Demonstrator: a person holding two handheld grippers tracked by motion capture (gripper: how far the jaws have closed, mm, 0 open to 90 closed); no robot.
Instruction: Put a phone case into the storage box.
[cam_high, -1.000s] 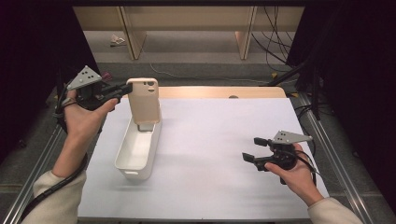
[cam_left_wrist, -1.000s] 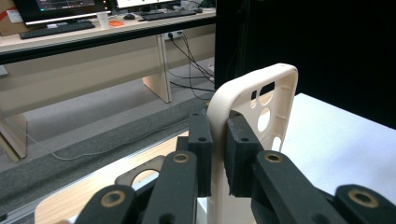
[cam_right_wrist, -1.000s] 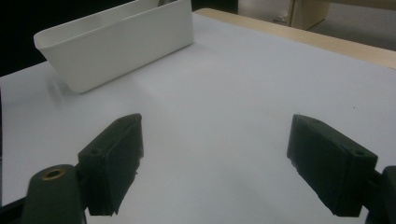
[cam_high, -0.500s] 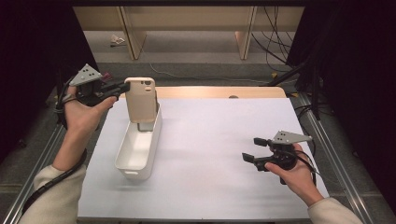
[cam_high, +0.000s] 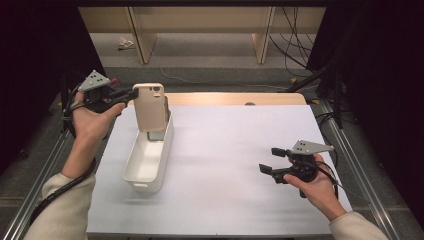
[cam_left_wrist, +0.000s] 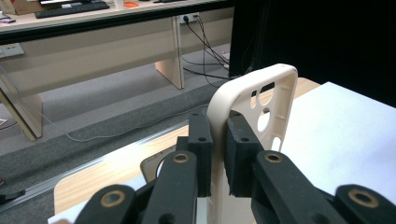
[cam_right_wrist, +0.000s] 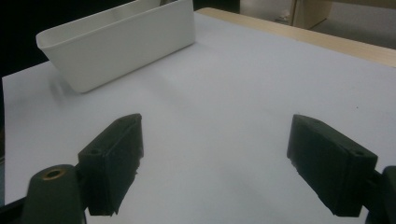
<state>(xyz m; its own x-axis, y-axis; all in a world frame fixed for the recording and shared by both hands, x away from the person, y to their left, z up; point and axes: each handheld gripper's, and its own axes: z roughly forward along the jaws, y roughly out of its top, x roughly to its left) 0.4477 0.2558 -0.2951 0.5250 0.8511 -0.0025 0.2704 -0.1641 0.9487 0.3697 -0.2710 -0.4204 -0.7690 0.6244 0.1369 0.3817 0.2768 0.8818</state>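
A beige phone case stands upright over the far end of a white oblong bin at the table's left. My left gripper is shut on the case's upper left edge; in the left gripper view the black pads pinch the case wall between them. The case's lower end dips into the bin. At the right, near the front, my right gripper is held open just above the white mat, with nothing between its fingers. The bin lies ahead of it.
A white mat covers the table, with a wooden strip along its far edge. Metal rails run down both sides. Beyond the table are desk legs and cables on a grey floor.
My left gripper has moved the phone case slightly down and nearer, so it sits lower over the bin's far end. The right gripper has stayed put.
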